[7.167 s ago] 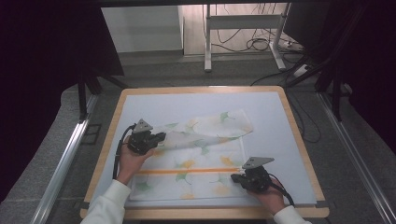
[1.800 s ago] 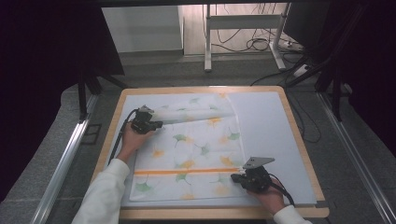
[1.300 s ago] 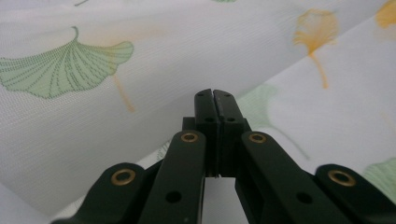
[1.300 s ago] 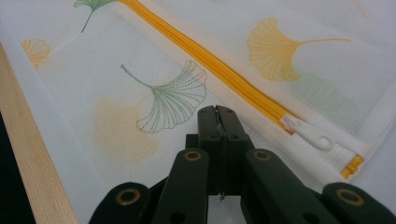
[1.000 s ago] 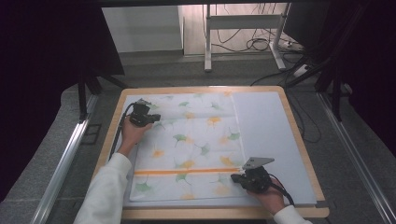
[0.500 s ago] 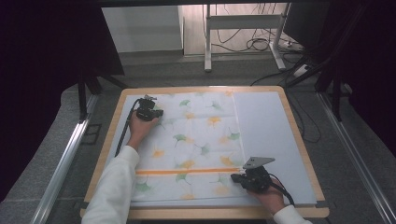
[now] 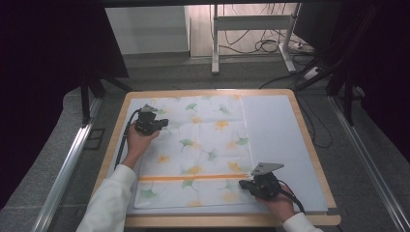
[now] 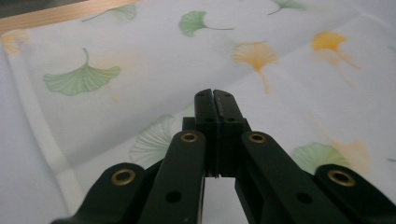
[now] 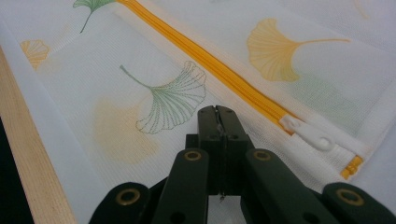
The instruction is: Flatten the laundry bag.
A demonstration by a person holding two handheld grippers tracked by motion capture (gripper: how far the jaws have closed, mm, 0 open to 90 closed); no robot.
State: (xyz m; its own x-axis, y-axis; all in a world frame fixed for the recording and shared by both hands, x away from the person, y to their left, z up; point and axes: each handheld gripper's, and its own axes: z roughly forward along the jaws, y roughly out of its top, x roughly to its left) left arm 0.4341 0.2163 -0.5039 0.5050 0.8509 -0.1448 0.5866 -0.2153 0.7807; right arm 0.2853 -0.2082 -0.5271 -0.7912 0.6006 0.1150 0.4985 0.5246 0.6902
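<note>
A white mesh bag (image 7: 203, 150) printed with green and yellow ginkgo leaves lies spread flat on the table's left and middle. An orange zipper (image 7: 193, 178) crosses it near the front; its white pull (image 9: 310, 135) sits at the right end. My left gripper (image 7: 163, 123) is over the bag's far left part, jaws shut with nothing visible between them (image 8: 214, 93). My right gripper (image 7: 242, 184) rests at the bag's front right, close to the zipper end, jaws shut (image 9: 217, 110) and empty just above the mesh.
The bag lies on a pale mat (image 7: 275, 135) inside a wooden-rimmed table (image 7: 309, 145). The mat's right strip is bare. Beyond the table are dark panels, a metal stand (image 7: 215, 43) and floor cables (image 7: 270, 46).
The left gripper carried the folded-over half of the bag to the far edge and laid it flat, then drew back slightly toward the person. The right gripper stayed put.
</note>
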